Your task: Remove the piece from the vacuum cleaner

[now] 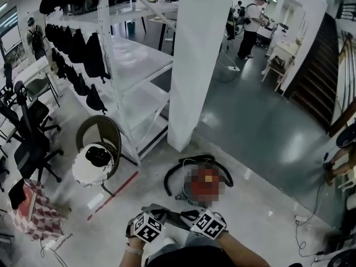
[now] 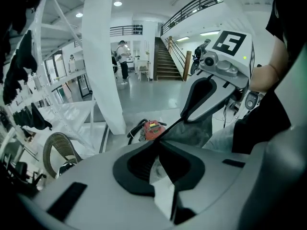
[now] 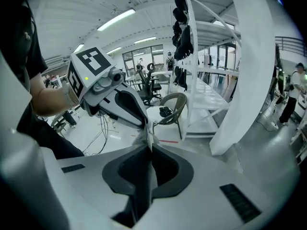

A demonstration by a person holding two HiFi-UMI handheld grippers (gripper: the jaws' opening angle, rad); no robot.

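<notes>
The red vacuum cleaner (image 1: 204, 182) sits on the grey floor near the foot of a white pillar, with its black hose (image 1: 172, 177) curled around it. It also appears small and far off in the left gripper view, as the vacuum cleaner (image 2: 152, 128). Both grippers are held low, close to the person's body and short of the vacuum. My left gripper (image 1: 166, 211) and right gripper (image 1: 186, 216) point at each other with tips nearly touching. Each one's jaws are shut with nothing between them, as seen on the left gripper (image 2: 160, 139) and the right gripper (image 3: 148, 140).
A white pillar (image 1: 194, 60) rises just behind the vacuum. White shelving (image 1: 139, 65) hung with black items stands to its left. A wicker chair (image 1: 99, 135) holds a white round object, and office chairs (image 1: 25, 132) stand far left. Cables (image 1: 303, 227) lie at right. People stand far back.
</notes>
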